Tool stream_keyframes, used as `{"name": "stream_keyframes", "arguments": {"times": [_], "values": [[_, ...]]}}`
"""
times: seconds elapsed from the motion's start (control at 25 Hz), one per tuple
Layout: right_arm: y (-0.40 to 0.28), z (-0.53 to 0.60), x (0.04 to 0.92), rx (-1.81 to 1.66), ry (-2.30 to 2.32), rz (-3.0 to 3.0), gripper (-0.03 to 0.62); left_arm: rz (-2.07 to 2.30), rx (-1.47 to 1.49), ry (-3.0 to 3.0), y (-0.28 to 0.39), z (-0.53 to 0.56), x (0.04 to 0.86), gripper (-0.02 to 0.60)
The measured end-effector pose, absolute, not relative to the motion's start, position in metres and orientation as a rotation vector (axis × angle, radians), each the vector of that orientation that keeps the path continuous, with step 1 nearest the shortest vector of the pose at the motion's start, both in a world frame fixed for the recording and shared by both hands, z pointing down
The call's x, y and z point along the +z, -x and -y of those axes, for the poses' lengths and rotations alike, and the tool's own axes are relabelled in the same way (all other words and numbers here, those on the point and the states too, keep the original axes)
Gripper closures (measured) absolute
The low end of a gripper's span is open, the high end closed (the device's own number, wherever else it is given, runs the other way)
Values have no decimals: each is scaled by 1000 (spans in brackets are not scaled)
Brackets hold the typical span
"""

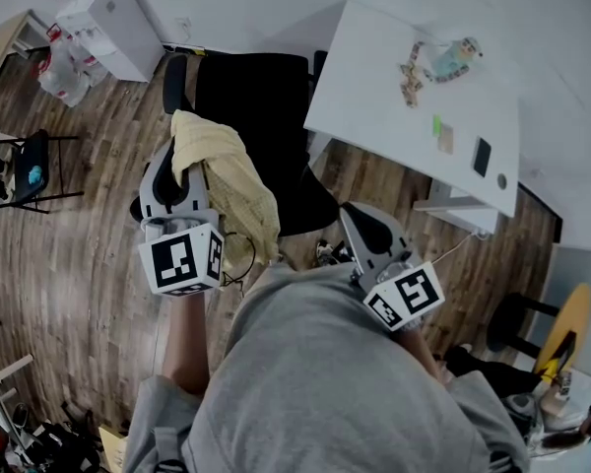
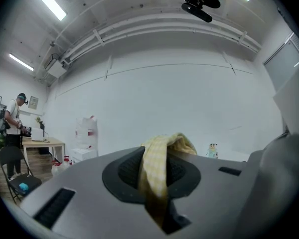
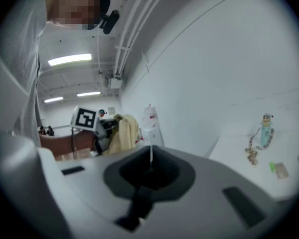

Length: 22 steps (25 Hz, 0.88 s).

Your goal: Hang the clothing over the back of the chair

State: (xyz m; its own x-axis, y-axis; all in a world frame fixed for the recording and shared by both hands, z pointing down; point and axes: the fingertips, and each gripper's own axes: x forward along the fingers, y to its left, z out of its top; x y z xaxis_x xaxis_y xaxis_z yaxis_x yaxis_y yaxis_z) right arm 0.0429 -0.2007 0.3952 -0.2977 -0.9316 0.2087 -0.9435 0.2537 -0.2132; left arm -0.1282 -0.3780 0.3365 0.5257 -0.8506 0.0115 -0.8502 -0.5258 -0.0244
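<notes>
Grey left gripper (image 1: 180, 166) clamps a fold of the yellow checked clothing (image 1: 238, 190) — the cloth drapes from its jaws at the black chair's (image 1: 261, 92) left side. The right gripper (image 1: 360, 223) — jaws pressed together, holding nothing — hovers near the white desk (image 1: 414, 77).

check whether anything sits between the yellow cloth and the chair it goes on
Nothing visible does. The yellow cloth, pinched by the left gripper, hangs right by the black chair in the head view. The white table stands on the chair's other side, out of the path.
</notes>
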Motion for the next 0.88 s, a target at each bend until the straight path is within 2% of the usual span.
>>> {"name": "stream_keyframes", "arguments": {"times": [0.88], "values": [[-41, 197, 406, 487, -1884, 2391, 559, -1463, -175, 2807, 112, 388, 371, 508]]}}
